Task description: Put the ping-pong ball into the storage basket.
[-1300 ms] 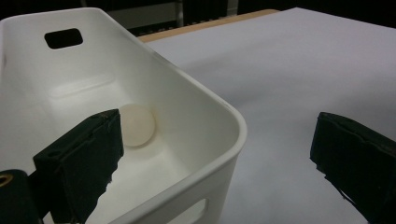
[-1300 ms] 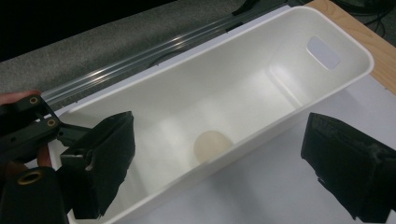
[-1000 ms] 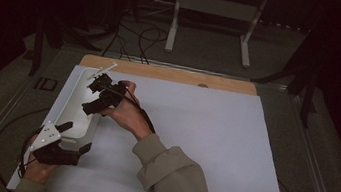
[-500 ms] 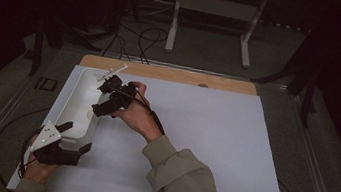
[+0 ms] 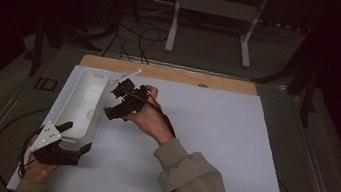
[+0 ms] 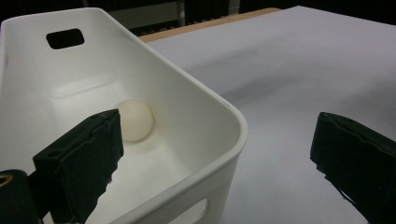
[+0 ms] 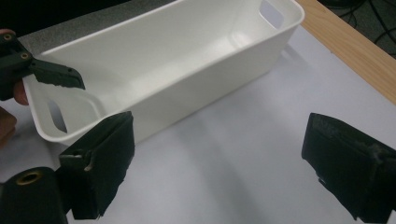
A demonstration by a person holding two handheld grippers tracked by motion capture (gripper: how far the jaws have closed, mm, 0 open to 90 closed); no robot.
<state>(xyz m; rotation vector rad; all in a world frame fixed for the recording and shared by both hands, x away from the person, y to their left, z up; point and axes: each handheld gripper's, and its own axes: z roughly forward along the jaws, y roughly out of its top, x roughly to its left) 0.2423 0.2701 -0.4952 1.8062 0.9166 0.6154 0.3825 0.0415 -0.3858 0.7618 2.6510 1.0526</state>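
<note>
A long white bin (image 5: 83,95) lies at the table's left side. Inside it, near its close end, rests a white ball (image 6: 135,120). My left gripper (image 6: 219,128) is open and straddles the bin's near corner (image 6: 233,121), one jaw inside by the ball and one outside over the table. From above, the left gripper (image 5: 74,138) sits at the bin's near end. My right gripper (image 5: 113,100) hovers just right of the bin, open and holding nothing. In its own view the right gripper (image 7: 219,130) faces the bin's long wall (image 7: 187,88).
The white table sheet (image 5: 211,147) stretches bare to the right of the bin. A wooden strip (image 5: 171,74) runs along the far edge. Cables (image 5: 141,36) and a white stand (image 5: 215,11) are on the floor beyond.
The right gripper has drawn back from over the bin toward the right and now hangs beside its wall. The left gripper and the bin have stayed put.
</note>
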